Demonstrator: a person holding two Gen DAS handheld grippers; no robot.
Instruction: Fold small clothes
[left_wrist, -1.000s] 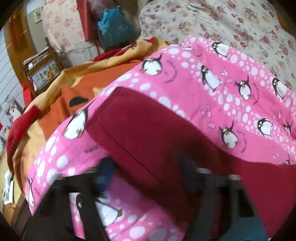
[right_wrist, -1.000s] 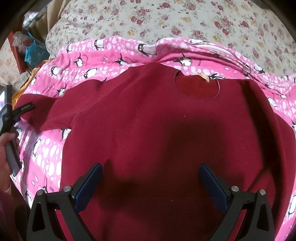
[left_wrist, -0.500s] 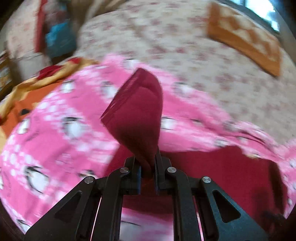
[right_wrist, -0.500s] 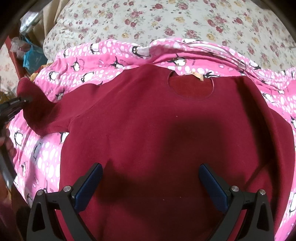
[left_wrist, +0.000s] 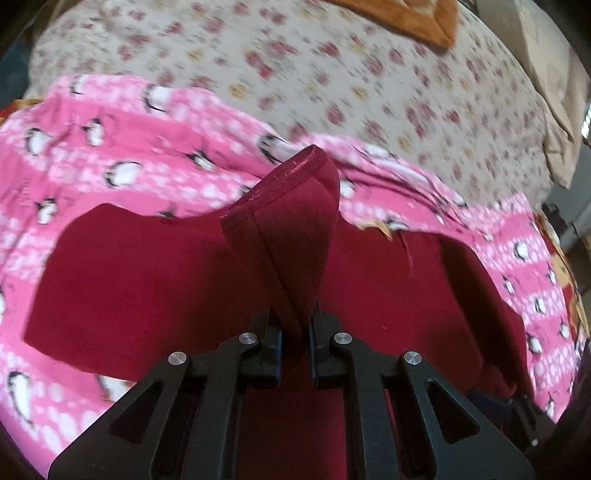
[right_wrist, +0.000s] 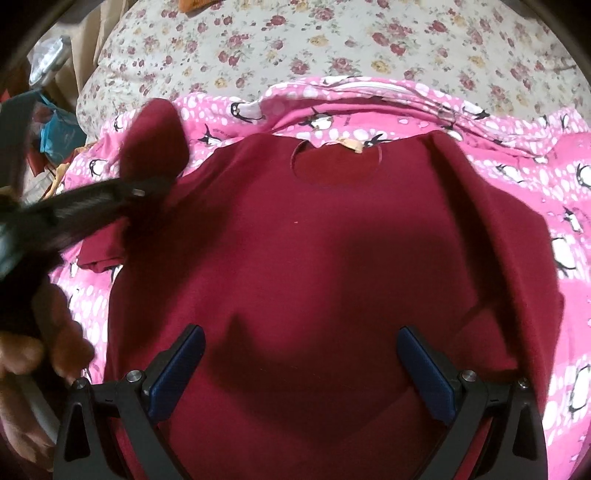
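A dark red T-shirt (right_wrist: 314, 258) lies spread on a pink penguin-print cloth (right_wrist: 517, 155), neck hole and tan label at the far side. My left gripper (left_wrist: 294, 332) is shut on the shirt's left sleeve (left_wrist: 291, 229), which stands up from between its pads. In the right wrist view that same gripper (right_wrist: 155, 186) shows as a dark blurred bar at the left, holding the lifted sleeve (right_wrist: 155, 144) over the shirt's shoulder. My right gripper (right_wrist: 301, 365) hovers open above the shirt's lower middle, nothing between its blue pads.
A floral bedsheet (right_wrist: 332, 40) covers the bed beyond the pink cloth. An orange cushion (left_wrist: 413, 18) lies at the far edge. A blue bag (right_wrist: 59, 129) and clutter sit off the bed at the left. A person's hand (right_wrist: 40, 343) holds the left gripper's handle.
My left gripper closed on the sleeve, lifted it and swung it to the right, in over the shirt's body. The right gripper drifted a little and stays open.
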